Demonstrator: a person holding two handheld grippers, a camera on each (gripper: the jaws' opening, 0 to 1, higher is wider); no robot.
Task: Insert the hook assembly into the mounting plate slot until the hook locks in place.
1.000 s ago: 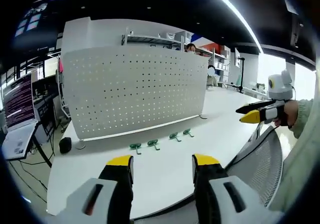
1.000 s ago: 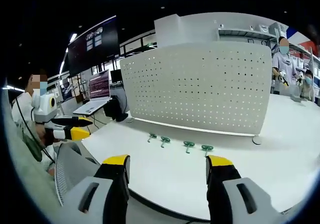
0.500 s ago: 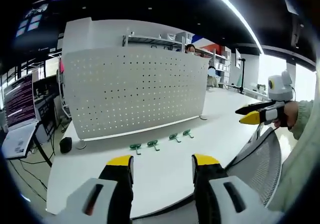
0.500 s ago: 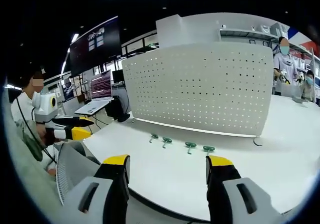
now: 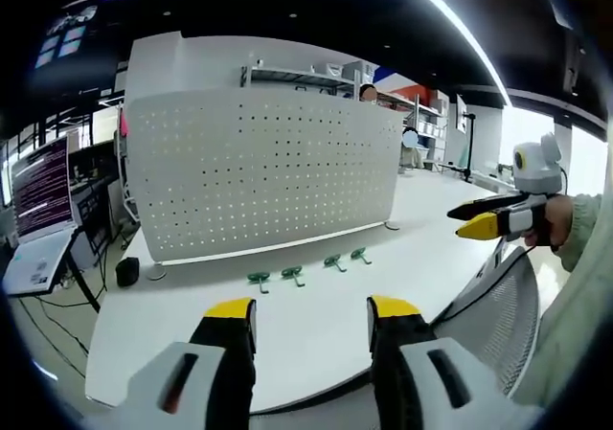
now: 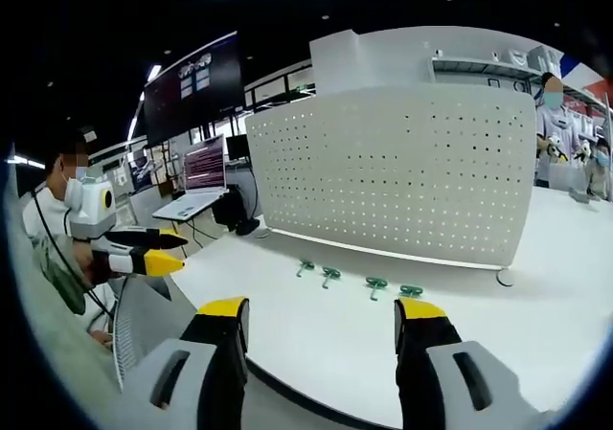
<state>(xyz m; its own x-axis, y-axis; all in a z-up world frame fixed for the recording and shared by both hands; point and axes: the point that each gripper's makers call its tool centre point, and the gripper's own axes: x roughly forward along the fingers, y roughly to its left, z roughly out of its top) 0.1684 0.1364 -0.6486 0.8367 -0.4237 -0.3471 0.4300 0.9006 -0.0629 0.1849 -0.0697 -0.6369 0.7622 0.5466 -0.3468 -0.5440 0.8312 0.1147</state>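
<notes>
Well,
Table (image 5: 316, 325): white, stretching ahead of both sets of fingers.
Board (image 5: 259, 176): white, full of small holes, upright on the table well beyond the fingers (image 6: 388, 176).
Hooks (image 5: 306, 272): four green ones in a row on the table, between the fingers and the board (image 6: 359, 279).
Left gripper (image 5: 311, 320): fingers spread wide, holding nothing (image 6: 168, 253).
Right gripper (image 6: 321, 320): fingers parted, nothing between them (image 5: 479, 217).
</notes>
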